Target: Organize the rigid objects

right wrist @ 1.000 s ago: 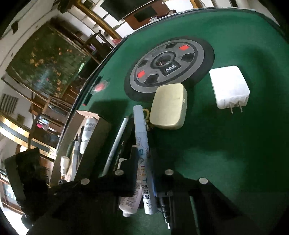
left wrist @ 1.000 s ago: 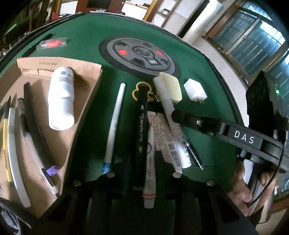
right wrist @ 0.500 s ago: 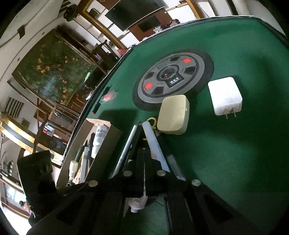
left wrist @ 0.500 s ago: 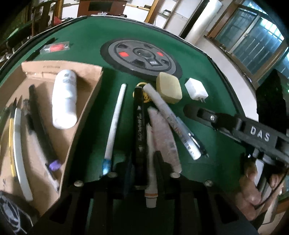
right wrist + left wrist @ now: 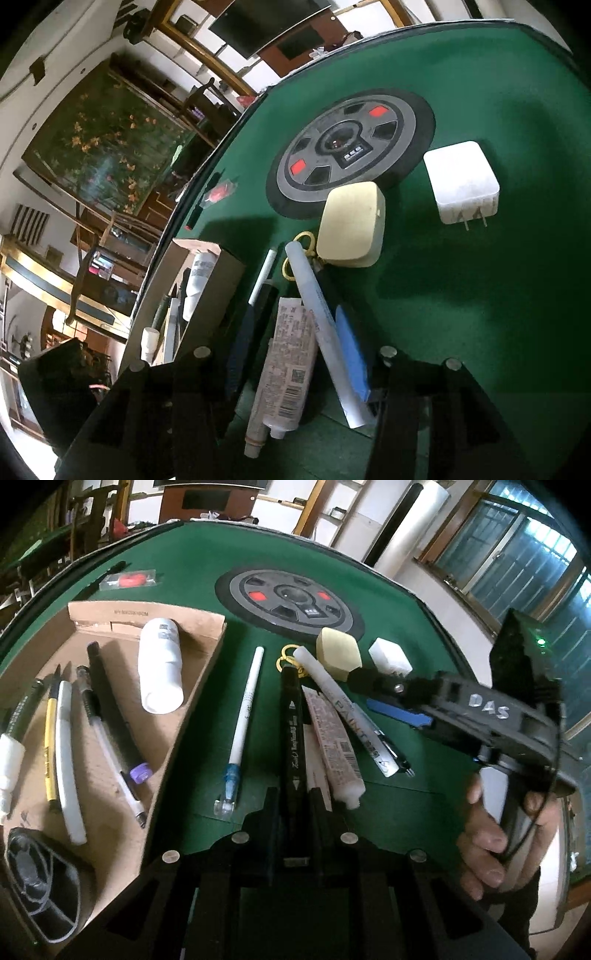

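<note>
Black marker [image 5: 291, 723] is sitting clamped between my left jaws [image 5: 294, 808]. My right jaws [image 5: 306, 373] have just been opening, standing wide around the paint pen [image 5: 325, 332] and tube [image 5: 288, 365], gripping neither.

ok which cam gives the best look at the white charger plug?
Right wrist. The white charger plug lies there large and unblocked on the green table, both prongs visible. In the left wrist view it is small, far off, and partly cut by the right gripper; prongs hidden.
</note>
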Available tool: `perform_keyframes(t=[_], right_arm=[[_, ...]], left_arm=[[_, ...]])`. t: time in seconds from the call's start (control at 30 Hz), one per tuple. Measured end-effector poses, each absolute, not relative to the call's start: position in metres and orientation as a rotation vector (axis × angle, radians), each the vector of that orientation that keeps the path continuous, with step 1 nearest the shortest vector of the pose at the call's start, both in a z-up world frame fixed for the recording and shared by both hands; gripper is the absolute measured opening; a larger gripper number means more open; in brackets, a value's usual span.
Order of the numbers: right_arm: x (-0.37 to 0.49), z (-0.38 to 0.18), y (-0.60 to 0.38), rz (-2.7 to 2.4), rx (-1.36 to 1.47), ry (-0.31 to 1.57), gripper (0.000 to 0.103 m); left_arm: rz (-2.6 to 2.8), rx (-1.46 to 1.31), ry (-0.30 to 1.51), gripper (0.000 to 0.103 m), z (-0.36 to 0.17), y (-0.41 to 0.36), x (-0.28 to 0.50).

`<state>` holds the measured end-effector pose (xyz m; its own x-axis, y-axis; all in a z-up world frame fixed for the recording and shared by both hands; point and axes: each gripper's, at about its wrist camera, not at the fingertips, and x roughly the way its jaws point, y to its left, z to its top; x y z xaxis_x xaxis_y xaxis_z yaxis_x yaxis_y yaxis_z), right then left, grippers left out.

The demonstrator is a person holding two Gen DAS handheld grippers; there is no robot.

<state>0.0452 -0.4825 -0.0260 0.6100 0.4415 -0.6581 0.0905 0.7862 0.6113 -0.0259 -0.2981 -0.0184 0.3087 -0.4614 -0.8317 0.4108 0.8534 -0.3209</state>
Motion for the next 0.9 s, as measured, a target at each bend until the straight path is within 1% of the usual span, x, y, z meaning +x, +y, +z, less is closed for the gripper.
perform_keyframes(t=[0.07,0.1,0.17,0.2,0.23,0.27,0.33,0.67,0.8,0.87,0.9], right_arm=[[0.047,-0.028,-0.48,0.2,0.623,0.927,0.044],[0.048,-0.03,-0.478,0.182,0.603,0.936,0.039],[0.048,-0.031,-0.477,0.167,0.585,0.941,0.021],[0.049,-0.033,-0.477,0.166,0.584,0.953,0.016],[0.05,-0.036,-0.477,0.157,0.58,0.965,0.008],[0.049,-0.037,-0.477,0.155,0.578,0.963,0.007],[0.048,-0.035,-0.477,0.156,0.574,0.958,0.0],[0.039,-0.02,-0.482,0.171,0.604,0.88,0.0],[0.041,-0.02,-0.479,0.174,0.591,0.895,0.0],[0.045,-0.024,-0.478,0.198,0.61,0.925,0.006],[0.045,-0.024,-0.477,0.194,0.615,0.926,0.013]], left_arm=[[-0.574,-0.051,1.117,0.014,-0.018,-0.296,-0.028],[-0.569,-0.047,1.12,0.014,-0.019,-0.296,-0.027],[-0.566,-0.052,1.133,0.014,-0.022,-0.296,-0.027],[-0.566,-0.053,1.137,0.014,-0.023,-0.296,-0.027],[-0.565,-0.054,1.141,0.014,-0.024,-0.296,-0.027],[-0.567,-0.056,1.144,0.014,-0.024,-0.297,-0.027],[-0.57,-0.055,1.147,0.014,-0.024,-0.298,-0.026],[-0.573,-0.078,1.154,0.014,-0.021,-0.298,-0.023],[-0.571,-0.076,1.158,0.014,-0.022,-0.301,-0.022],[-0.57,-0.078,1.164,0.014,-0.023,-0.301,-0.021],[-0.57,-0.078,1.164,0.014,-0.023,-0.301,-0.021]])
